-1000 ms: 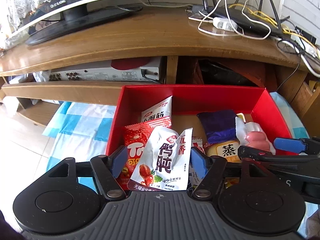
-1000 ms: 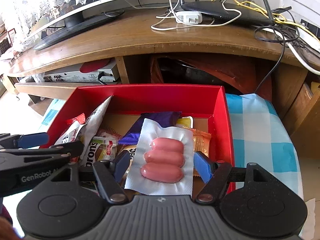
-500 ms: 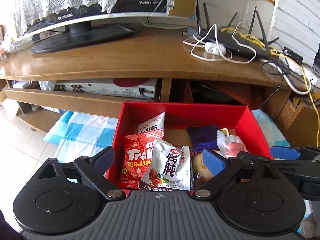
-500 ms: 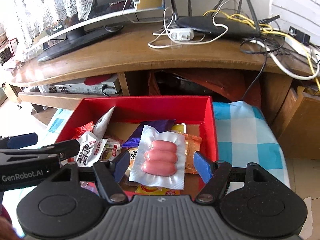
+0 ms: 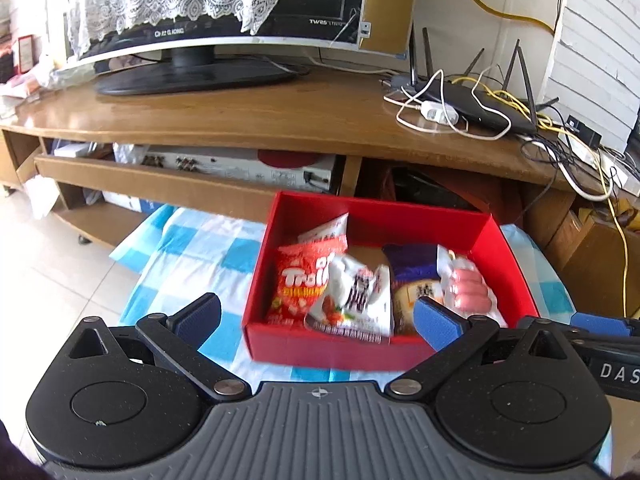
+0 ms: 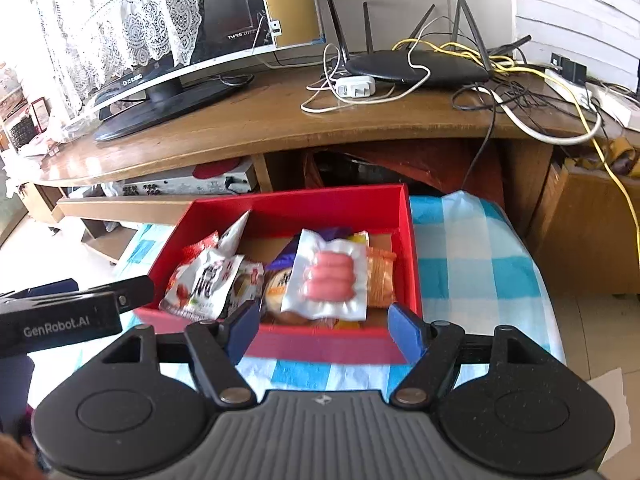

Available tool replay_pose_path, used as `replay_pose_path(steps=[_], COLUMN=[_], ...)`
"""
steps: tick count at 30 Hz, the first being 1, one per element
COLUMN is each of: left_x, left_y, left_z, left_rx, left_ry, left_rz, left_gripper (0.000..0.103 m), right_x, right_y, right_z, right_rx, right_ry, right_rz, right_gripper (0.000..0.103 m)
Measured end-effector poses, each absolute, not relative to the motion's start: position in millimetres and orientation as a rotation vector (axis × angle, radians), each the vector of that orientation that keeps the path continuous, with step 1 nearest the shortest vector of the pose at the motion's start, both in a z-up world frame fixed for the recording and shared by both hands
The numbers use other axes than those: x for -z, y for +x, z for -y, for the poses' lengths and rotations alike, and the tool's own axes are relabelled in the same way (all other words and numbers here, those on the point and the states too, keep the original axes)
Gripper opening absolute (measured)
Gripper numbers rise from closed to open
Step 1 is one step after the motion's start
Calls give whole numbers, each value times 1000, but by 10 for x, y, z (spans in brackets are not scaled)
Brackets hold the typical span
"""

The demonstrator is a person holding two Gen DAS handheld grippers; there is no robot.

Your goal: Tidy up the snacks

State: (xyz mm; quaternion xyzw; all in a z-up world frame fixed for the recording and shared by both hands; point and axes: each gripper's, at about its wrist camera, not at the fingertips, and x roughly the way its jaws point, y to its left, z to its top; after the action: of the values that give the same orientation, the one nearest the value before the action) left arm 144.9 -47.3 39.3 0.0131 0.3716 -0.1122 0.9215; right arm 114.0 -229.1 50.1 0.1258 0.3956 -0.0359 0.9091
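Television stand (image 5: pixel 248 120) of brown wood fills the back of both views, carrying a flat-screen television (image 5: pixel 224 12) half draped in lace and, toward its right end, a black router (image 6: pixel 416 66) tangled in white and yellow cables. In front of it, lower down, a blue-and-white checked cloth (image 6: pixel 472 256) covers a surface whose kind cannot be told. On that cloth sits an open red box (image 5: pixel 496 256), close to the stand's front edge. The snacks lie loose inside it, overlapping: a red Trolli bag (image 5: pixel 300 280) at the left, a white pouch with dark Chinese characters (image 5: pixel 356 296) leaning over it, a purple packet (image 5: pixel 412 256) behind, and a clear vacuum pack of pink sausages (image 6: pixel 332 276) lying on top at the right. Both tools hang above the box's near edge, apparently clear of it. The left gripper (image 5: pixel 316 316) has its blue-padded fingers spread wide and empty. The right gripper (image 6: pixel 324 320) likewise has its fingers wide, holding nothing.
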Motion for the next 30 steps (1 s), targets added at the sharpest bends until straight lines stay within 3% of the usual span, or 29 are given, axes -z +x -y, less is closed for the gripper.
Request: replay_pose_path(steps=[11,30], left_x=[-486,-247], left_y=[824,606], left_z=[383,443], left_rx=[249,272], left_ry=[97,118], left_rz=[-640,-759], left_gripper=[103,103], right_x=[-626,-507], right_y=[634,274], right_z=[2180,2079], right_rx=[43,75], right_ry=[285,251], right_rz=[-781,-832], right_gripper=[86,86])
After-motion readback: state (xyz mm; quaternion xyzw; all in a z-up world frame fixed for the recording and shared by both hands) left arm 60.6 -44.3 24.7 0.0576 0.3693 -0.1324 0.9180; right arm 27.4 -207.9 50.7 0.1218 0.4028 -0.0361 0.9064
